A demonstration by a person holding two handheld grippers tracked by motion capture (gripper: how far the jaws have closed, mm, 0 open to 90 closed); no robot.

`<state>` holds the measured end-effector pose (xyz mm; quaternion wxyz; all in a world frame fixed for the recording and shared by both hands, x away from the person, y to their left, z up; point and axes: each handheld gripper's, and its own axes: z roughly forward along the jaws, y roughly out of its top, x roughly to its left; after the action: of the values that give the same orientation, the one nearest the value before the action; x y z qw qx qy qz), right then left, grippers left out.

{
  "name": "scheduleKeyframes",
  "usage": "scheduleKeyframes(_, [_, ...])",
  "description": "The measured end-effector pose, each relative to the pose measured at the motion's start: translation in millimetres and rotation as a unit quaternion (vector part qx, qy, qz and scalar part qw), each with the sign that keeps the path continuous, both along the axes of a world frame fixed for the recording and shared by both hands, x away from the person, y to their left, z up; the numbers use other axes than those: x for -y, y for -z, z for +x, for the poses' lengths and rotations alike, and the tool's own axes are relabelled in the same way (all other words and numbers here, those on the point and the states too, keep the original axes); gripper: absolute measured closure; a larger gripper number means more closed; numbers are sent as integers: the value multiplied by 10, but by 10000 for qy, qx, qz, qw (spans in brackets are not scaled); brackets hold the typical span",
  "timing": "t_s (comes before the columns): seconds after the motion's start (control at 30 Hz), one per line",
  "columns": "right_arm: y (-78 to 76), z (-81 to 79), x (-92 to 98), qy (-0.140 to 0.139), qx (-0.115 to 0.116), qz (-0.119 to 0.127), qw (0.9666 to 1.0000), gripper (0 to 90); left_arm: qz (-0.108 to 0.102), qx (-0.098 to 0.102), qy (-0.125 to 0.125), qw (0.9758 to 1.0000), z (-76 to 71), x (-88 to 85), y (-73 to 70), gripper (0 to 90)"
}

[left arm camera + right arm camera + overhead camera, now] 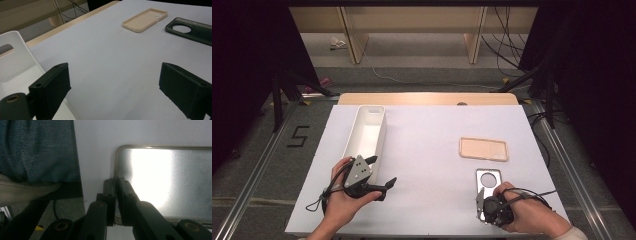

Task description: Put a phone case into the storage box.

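Right tongs (116, 182) pinched on the near edge of the dark phone case (488, 181), whose shiny inner face (162, 180) lies flat on the tabletop (427, 150) at the near right; the grasp appears made, the lift and carry not yet begun; left tongs (379, 172) spread and empty, hovering over the near end of the white bin (367, 131), which stands at the left with its long side running away from the person and is the likely destination, well apart from the dark case; a beige phone case (483, 148) lies just beyond the dark one, untouched, so probably left for a later turn; the white surface between case and bin is bare, and only the left tongs stand over the bin's near end
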<state>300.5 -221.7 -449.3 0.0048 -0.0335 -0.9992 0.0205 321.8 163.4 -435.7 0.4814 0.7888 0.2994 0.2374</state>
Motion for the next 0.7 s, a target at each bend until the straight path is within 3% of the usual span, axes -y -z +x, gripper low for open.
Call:
scheduleKeyframes(0.5, [-14, 12, 25, -3, -67, 49, 10000, 892, -7, 3, 4, 10000, 0, 1, 0, 93])
scheduleKeyframes(0.7, [-99, 22, 51, 47, -22, 283, 9996, 893, -1, 9, 12, 10000, -1, 2, -2, 94])
